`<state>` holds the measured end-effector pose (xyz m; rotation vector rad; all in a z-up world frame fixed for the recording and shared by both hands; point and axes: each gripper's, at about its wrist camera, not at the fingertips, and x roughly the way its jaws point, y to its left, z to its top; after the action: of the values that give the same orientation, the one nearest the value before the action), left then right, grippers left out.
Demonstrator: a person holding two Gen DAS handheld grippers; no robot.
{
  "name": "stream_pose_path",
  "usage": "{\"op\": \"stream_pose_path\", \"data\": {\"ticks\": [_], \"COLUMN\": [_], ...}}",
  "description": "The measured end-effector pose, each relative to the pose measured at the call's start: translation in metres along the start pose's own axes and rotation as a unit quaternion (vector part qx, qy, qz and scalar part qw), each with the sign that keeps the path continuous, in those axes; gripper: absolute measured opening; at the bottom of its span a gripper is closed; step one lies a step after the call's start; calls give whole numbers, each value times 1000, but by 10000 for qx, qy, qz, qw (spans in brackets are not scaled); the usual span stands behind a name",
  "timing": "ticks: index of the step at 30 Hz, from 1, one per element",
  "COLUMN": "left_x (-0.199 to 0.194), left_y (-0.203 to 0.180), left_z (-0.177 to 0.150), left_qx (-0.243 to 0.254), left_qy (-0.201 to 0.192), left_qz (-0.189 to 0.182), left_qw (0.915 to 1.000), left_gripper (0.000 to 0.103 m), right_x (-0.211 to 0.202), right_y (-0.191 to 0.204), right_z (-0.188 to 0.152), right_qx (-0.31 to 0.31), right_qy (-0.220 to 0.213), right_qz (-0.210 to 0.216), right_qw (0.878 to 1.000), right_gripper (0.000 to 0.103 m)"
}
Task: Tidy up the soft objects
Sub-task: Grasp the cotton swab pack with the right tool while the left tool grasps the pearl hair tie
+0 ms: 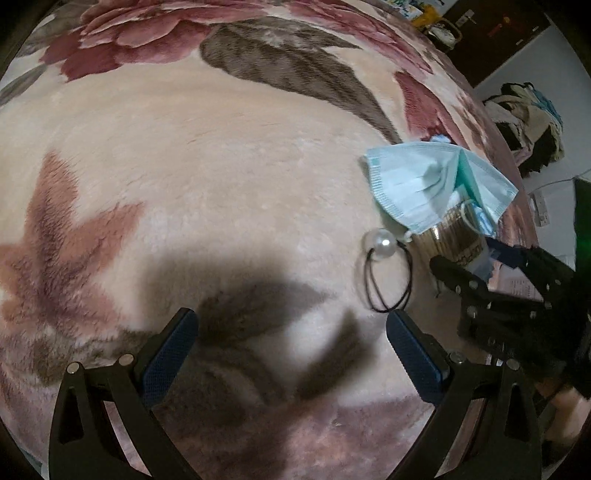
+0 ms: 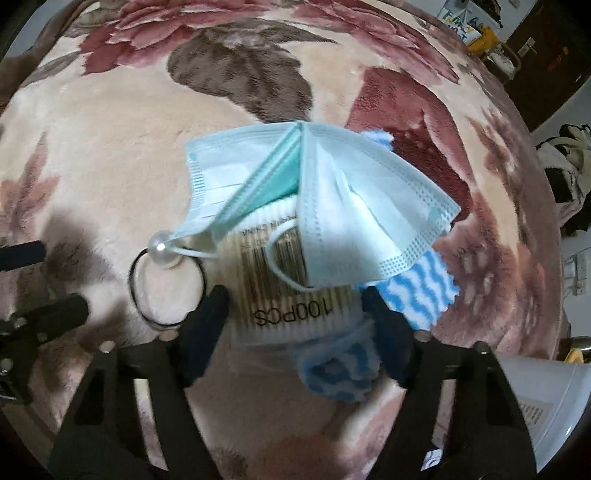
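A round cotton swab box marked 100PCS lies on the floral blanket. A light blue face mask is draped over it, and a blue-and-white striped cloth sticks out from under its right side. To its left lies a black hair tie with a pearl. My right gripper straddles the box, pads against both sides. In the left wrist view my left gripper hangs open over bare blanket, nothing between its fingers. The hair tie and mask lie beyond its right finger.
The bed edge runs down the right side. Past it are a clothes pile, a power strip on the floor and a white container. A dark door stands at the far right.
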<state>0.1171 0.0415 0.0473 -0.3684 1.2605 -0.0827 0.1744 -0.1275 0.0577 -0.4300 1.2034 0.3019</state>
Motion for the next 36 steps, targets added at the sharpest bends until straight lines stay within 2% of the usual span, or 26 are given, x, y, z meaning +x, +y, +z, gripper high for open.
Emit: {"op": "stream_pose_path", "data": {"ticks": [3,6,9,11,12,14,15,16,17,18,22,30,36], "left_x": [3,7,12,20,23,27,31,33,36,38,31,6,20], "left_y": [-14,-27,-43,-53,-58,-65,-69,-73,-76,-77,-64,-21,-8], "left_z": [4,8,16,20,22,25,26,27,28,28,21,-12,-13], "left_qx": [134,299,642,897,1012,1225,1351,1449,1536,1575,1326,788,576], "left_qy": [-60,-118,-195,-109,-77,-37,-18,-22,-21,-3,-43,49,176], "left_qz": [-34,-51,78,188,215,261,312,352,375,390,182,268,210], "left_qw": [9999,9995,9977,9957,9946,9921,9903,9888,9874,9867,9910,9965,9980], "left_gripper": [101,100,89,79,78,63,59,50,35,25,23,23,24], "right_x": [-8,-14,-13,-9,-8,-6,-5,-4,-3,-2,-1,-5,5], "right_y": [0,-5,-13,-13,-14,-15,-15,-16,-15,-14,-11,-5,1], "right_z": [-9,-27,-55,-67,-72,-77,-78,-78,-78,-77,-76,-79,-76], "right_qx": [105,449,996,1148,1206,1361,1441,1495,1525,1540,1602,1678,1601], "right_qy": [-107,-69,96,171,142,72,57,55,63,67,47,-185,-27], "right_qz": [192,586,1216,1341,1352,1379,1395,1407,1402,1380,1341,1425,1199], "right_qw": [9997,9972,9875,9842,9833,9810,9797,9787,9783,9784,9779,9753,9798], "right_gripper": [69,69,70,73,73,76,76,77,78,78,79,79,80]}}
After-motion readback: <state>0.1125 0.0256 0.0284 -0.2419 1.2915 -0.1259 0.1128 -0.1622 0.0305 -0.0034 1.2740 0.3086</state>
